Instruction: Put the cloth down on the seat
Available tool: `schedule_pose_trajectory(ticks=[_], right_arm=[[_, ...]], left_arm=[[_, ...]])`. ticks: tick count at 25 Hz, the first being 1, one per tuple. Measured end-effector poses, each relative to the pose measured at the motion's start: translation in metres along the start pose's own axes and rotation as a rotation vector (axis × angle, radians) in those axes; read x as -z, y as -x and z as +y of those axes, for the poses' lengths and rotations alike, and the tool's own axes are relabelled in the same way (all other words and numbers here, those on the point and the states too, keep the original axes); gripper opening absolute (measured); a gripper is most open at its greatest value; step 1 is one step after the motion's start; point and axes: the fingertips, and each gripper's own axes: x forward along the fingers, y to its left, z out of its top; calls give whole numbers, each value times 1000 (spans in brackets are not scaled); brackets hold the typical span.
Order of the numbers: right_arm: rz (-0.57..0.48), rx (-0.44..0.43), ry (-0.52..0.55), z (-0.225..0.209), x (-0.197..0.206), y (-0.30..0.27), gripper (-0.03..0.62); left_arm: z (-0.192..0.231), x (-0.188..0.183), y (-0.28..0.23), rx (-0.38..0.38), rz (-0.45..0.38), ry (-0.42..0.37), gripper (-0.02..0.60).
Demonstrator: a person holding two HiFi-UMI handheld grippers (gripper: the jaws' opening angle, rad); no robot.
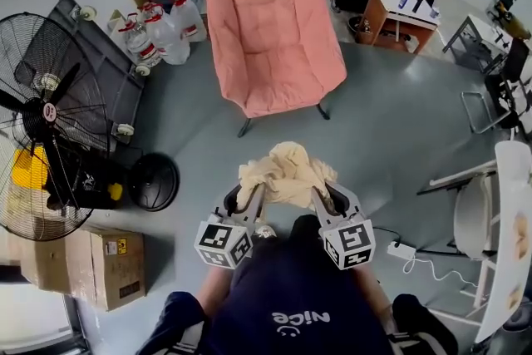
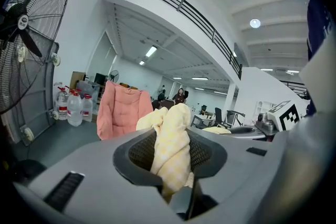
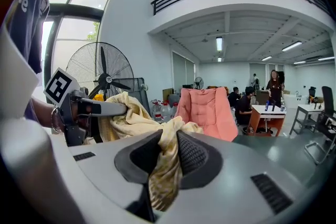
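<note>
A pale yellow cloth point(image 1: 284, 173) hangs bunched between my two grippers, above the grey floor and short of the pink chair. My left gripper point(image 1: 252, 201) is shut on one side of the cloth point(image 2: 170, 147), which fills the gap between its jaws. At the other side my right gripper point(image 1: 319, 199) is shut on a fold of the cloth point(image 3: 163, 168). The pink padded folding chair point(image 1: 270, 33) stands straight ahead with its seat point(image 1: 283, 83) bare. It also shows in the left gripper view as the chair point(image 2: 123, 113) and in the right gripper view as the chair point(image 3: 206, 111).
A big black floor fan point(image 1: 50, 137) stands at the left beside a cardboard box point(image 1: 91, 262). Water jugs point(image 1: 166, 29) sit left of the chair. A wooden desk point(image 1: 399, 17) with people stands behind at the right. White chairs point(image 1: 490, 220) and a power strip point(image 1: 401, 248) are at the right.
</note>
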Motion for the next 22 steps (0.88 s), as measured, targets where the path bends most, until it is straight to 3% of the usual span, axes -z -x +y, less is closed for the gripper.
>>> schedule_pose_trajectory(ticks=[9,16,22], right_arm=[[52,-74,-18,-21,5,-52,100],[49,-146,61,-75,-27,-112,100],[36,-222,70,-131,-50,-158,101]], left_arm=[[31,4,-36,-57,36,27,135],[42,-18,-97,-119,31,28,135],[54,-41,-162,-184,-1,31,137]])
